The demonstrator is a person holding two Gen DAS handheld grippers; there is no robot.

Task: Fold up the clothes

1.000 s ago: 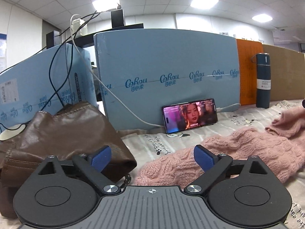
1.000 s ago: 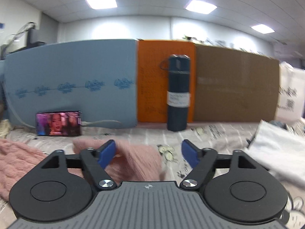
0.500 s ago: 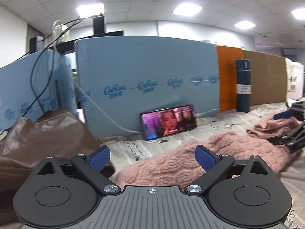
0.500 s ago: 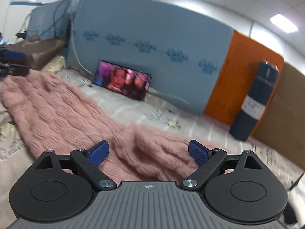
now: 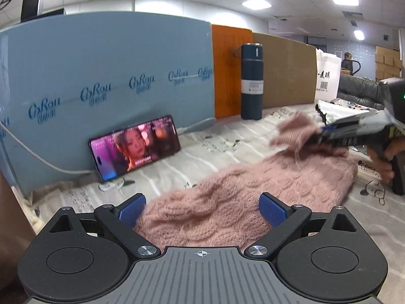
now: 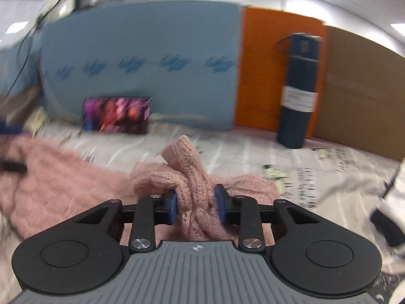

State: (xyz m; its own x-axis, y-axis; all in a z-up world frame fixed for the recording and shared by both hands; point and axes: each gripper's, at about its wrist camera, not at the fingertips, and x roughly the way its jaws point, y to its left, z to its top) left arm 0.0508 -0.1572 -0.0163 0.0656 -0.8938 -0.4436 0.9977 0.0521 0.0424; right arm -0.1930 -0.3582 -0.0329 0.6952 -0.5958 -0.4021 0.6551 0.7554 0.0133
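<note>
right wrist view, motion-blurred. the right gripper (image 6: pixel 195 206) sat at 6 o'clock with its blue pads (image 6: pixel 172 207) pressed against a bunched fold of the pink knit sweater (image 6: pixel 192 177); the rest of the garment spread toward 9 o'clock over the printed grey sheet (image 6: pixel 316 177). a ribbed cuff stood up just past the pads. a lit phone (image 6: pixel 117 115) leaned on the blue foam board (image 6: pixel 141 50) at 10 o'clock. a dark blue flask (image 6: pixel 297 91) stood upright at 2 o'clock, before the orange panel (image 6: pixel 260 71) and the brown cardboard (image 6: pixel 359 93).
</note>
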